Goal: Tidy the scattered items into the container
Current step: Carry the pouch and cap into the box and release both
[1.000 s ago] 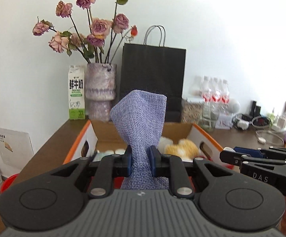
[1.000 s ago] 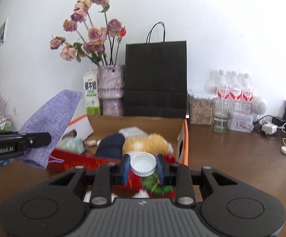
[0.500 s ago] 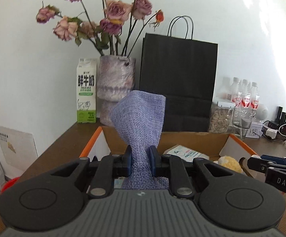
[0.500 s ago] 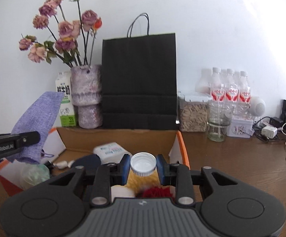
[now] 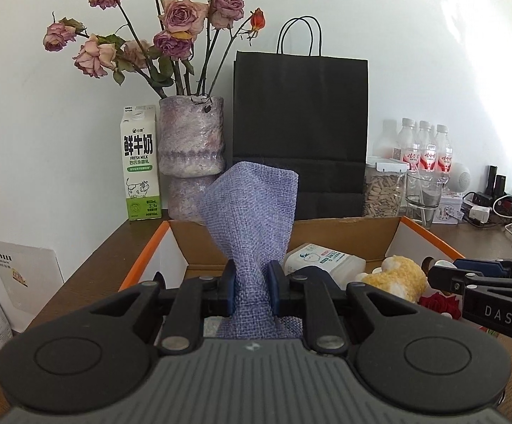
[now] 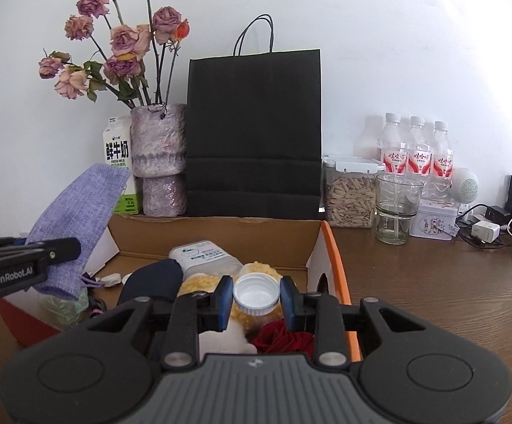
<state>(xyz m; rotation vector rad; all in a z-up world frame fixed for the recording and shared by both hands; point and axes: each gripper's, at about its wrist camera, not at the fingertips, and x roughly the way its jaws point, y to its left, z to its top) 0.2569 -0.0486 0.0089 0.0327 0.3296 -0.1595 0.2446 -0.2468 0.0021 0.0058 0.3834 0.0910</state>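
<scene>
My left gripper (image 5: 252, 282) is shut on a purple woven pouch (image 5: 256, 212), pinched at its middle so the top stands upright above the jaws. It hangs over the left part of the open cardboard box (image 5: 326, 228). My right gripper (image 6: 256, 296) is shut on a white bottle cap (image 6: 256, 291), held over the box's right front, above a yellow plush toy (image 6: 199, 282) and a red fabric rose (image 6: 284, 335). Each gripper shows at the other view's edge: the right gripper (image 5: 443, 270), the left gripper (image 6: 61, 247) with the pouch (image 6: 79, 219).
The box (image 6: 337, 265) also holds a wipes pack (image 6: 203, 258) and a dark navy item (image 6: 150, 282). Behind it stand a black paper bag (image 6: 252, 134), a vase of dried roses (image 6: 157, 162) and a milk carton (image 5: 139, 162). A seed jar (image 6: 349, 194), a glass (image 6: 397, 208), bottles and cables fill the right.
Both grippers have moved forward over the box and sunk a little, each keeping hold of its item. Most of that happened early; little differs from half a second ago.
</scene>
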